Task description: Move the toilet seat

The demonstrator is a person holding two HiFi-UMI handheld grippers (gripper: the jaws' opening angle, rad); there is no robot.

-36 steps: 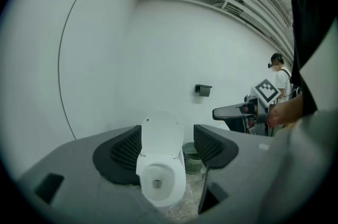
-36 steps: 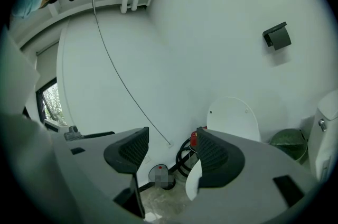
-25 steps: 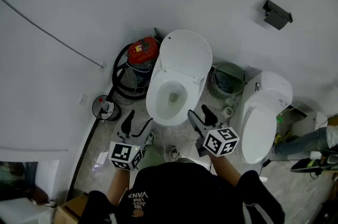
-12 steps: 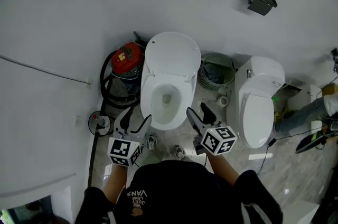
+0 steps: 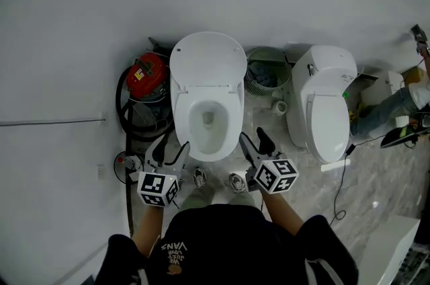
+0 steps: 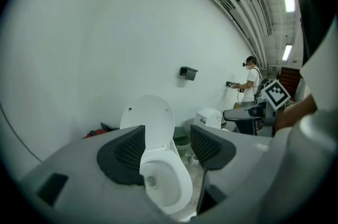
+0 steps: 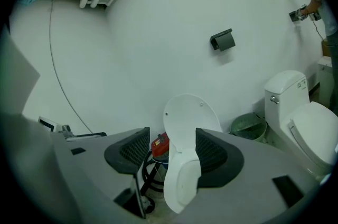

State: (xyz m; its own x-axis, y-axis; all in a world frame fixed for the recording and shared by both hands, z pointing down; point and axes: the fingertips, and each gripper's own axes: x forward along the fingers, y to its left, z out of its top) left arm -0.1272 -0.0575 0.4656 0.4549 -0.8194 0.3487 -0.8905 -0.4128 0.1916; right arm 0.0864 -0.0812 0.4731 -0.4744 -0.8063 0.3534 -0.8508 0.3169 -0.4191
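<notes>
Both empty: left gripper (image 5: 171, 150) has its jaws part-way apart, just been closing a little, with nothing between them; right gripper (image 5: 254, 140) is released too. They hang near the white ceramic toilet bowl (image 5: 183, 117), one each side of its front. The white oval plastic toilet seat (image 5: 208, 60) stands raised against the wall (lid not separable from it). Probably the approach step. Next: reach the seat's edge, grip it, swing it down.
</notes>
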